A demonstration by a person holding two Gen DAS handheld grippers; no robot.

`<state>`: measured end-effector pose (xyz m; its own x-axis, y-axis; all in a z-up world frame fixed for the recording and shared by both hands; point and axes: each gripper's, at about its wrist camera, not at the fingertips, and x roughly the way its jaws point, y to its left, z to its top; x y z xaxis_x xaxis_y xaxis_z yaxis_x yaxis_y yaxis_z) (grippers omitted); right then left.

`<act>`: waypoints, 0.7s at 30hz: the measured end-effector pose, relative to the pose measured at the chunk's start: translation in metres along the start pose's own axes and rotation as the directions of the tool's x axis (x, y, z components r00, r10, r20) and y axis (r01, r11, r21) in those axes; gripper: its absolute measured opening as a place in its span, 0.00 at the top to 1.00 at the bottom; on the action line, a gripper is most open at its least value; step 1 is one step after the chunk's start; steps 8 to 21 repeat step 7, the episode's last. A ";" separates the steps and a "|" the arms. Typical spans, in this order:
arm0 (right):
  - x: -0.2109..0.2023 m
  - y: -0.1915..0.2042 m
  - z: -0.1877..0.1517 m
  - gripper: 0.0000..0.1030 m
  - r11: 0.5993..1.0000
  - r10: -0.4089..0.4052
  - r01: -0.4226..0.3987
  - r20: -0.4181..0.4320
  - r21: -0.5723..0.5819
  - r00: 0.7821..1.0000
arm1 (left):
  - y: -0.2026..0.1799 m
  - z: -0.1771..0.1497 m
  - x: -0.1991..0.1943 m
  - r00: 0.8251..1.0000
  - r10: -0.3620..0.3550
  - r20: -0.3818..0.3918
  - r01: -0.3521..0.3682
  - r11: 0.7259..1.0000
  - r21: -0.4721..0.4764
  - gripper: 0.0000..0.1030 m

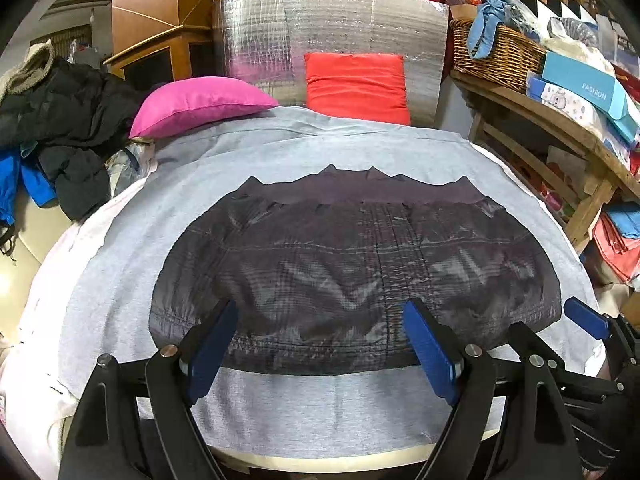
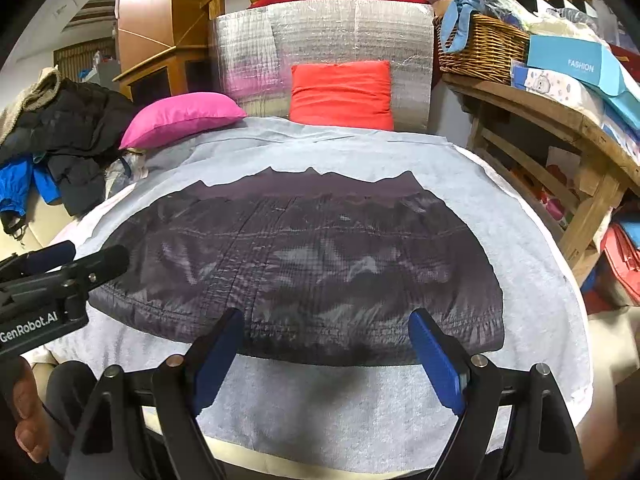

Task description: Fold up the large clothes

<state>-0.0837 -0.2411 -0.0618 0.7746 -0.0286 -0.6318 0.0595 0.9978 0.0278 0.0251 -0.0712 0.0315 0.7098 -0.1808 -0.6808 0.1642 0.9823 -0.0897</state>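
A: Where was the dark jacket (image 1: pixel 352 264)?
B: Mid-frame on grey sheet (image 1: pixel 280 412), long axis left-right, just beyond both tongs.
A: Tongs?
B: Left gripper (image 1: pixel 324 344), right gripper (image 2: pixel 326 352) both released, empty; neither clearly nearer.

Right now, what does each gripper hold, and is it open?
Left gripper: open, holds nothing, above the dark quilted jacket.
Right gripper: open, holds nothing.
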 end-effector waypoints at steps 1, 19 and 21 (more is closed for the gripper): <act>0.000 -0.001 0.000 0.16 1.000 -0.004 0.004 0.001 -0.002 1.000 | 0.000 0.000 0.000 1.000 -0.004 0.000 0.004 1.000 0.000 0.17; 0.003 -0.003 0.003 0.16 1.000 -0.012 0.012 -0.001 -0.005 1.000 | -0.006 0.002 -0.001 1.000 -0.004 0.013 0.004 1.000 0.019 0.17; 0.003 -0.003 0.003 0.16 1.000 -0.012 0.012 -0.001 -0.005 1.000 | -0.006 0.002 -0.001 1.000 -0.004 0.013 0.004 1.000 0.019 0.17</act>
